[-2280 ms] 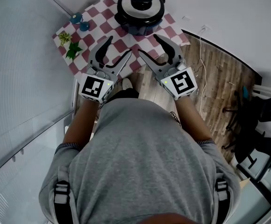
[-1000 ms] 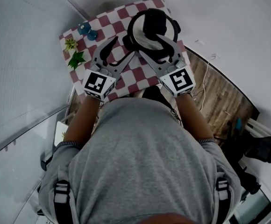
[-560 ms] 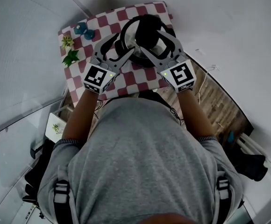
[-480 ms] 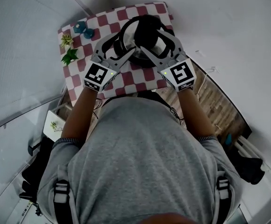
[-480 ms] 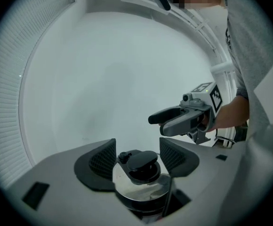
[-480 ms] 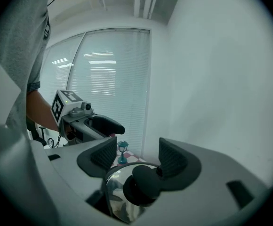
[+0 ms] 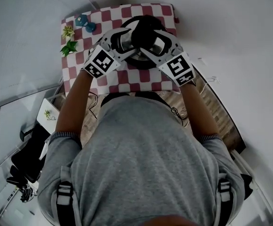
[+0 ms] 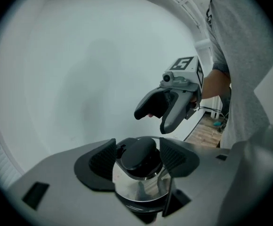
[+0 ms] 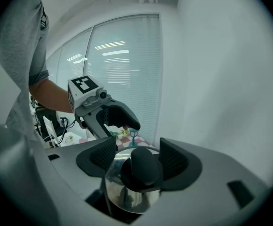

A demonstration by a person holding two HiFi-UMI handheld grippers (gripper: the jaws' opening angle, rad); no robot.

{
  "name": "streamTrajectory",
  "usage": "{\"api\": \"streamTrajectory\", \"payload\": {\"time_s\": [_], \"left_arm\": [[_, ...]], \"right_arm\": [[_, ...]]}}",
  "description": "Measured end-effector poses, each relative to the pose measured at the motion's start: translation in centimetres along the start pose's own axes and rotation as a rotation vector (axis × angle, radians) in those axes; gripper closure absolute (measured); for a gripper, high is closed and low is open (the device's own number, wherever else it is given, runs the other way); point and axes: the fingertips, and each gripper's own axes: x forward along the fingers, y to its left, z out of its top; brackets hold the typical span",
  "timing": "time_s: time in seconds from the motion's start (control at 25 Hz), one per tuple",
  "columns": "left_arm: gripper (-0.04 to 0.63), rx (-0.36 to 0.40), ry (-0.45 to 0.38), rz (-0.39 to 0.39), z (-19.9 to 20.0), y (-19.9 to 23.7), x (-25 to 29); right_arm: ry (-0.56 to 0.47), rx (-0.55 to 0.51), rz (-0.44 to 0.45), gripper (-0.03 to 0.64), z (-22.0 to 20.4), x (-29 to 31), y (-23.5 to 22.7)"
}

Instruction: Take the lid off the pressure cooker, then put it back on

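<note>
Lid (image 7: 145, 32) sits on the cooker (image 7: 136, 59), on a checked cloth (image 7: 127, 76), in the head view. The left claw (image 7: 124, 44) and right claw (image 7: 151, 42) close in on it from either side. In the left gripper view the left claw (image 8: 139, 149) is released, its pads flanking the black knob (image 8: 137, 158) without pressing, and the right claw (image 8: 156, 114) hangs just beyond. In the right gripper view the right claw (image 9: 137, 154) is opening, with the knob (image 9: 143, 168) between its pads, unpinched.
</note>
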Motion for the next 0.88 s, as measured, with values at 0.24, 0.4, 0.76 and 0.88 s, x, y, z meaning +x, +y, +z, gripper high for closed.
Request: {"api": "streamTrajectory", "payload": {"time_s": [0.24, 0.4, 0.76, 0.88], "left_arm": [[0.282, 0.096, 0.101, -0.093, -1.2, 0.0, 1.6], [0.282, 0.175, 0.164, -0.161, -1.7, 0.1, 2.6], [0.275, 0.299, 0.301, -0.370, -3.6, -0.9, 4.6], [0.275, 0.325, 0.336, -0.403, -4.0, -0.7, 5.1]], "right_arm": [[0.120, -0.025, 0.071, 0.304, -2.2, 1.2, 0.4], [0.210, -0.028, 0.105, 0.293, -3.5, 2.0, 0.6], [0.362, -0.024, 0.134, 0.291, -5.0, 3.4, 0.0], [0.414, -0.032, 0.147, 0.291, -5.8, 3.9, -0.2]]}}
